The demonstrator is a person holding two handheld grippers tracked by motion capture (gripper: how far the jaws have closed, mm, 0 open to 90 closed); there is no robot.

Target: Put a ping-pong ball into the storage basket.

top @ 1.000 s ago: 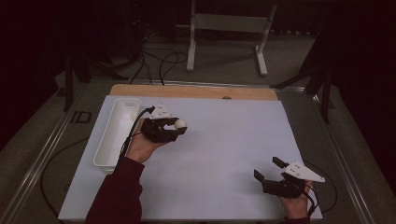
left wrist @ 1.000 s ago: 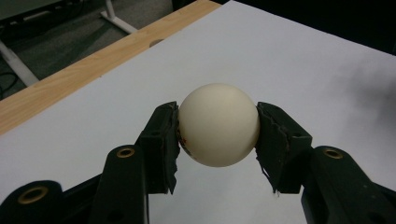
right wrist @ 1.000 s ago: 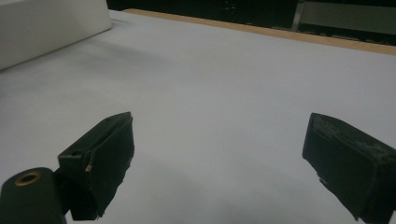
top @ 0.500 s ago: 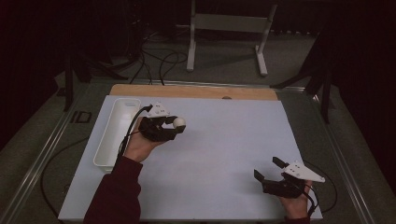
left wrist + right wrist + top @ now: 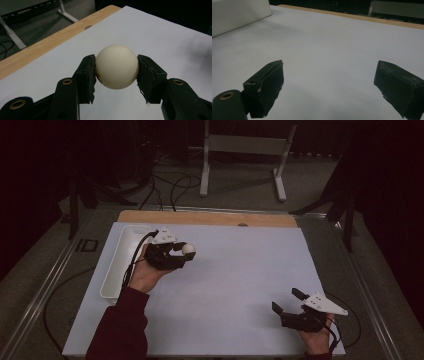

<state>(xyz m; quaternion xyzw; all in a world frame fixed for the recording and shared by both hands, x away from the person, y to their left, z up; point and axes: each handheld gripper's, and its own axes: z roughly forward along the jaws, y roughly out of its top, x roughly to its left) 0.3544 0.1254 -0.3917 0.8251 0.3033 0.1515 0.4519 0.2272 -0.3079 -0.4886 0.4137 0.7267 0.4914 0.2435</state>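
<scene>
A white ball (image 5: 189, 249) (image 5: 117, 66) is clamped between the jaws of my left gripper (image 5: 186, 253) (image 5: 116, 68), held a little above the white sheet beside the tray. A small red mark shows on the ball's lower left side in the left gripper view. My right gripper (image 5: 288, 303) (image 5: 329, 87) rests near the front right corner of the sheet, its jaws wide apart with nothing between them.
A long white tray (image 5: 121, 262) (image 5: 234, 15) lies along the sheet's left edge. A wooden strip (image 5: 210, 218) (image 5: 37, 50) (image 5: 362, 17) borders the far edge. Metal rails flank the table, and a stand with cables sits on the floor beyond.
My left gripper has drifted slightly down and left with the ball still in its jaws. The right gripper has stayed put.
</scene>
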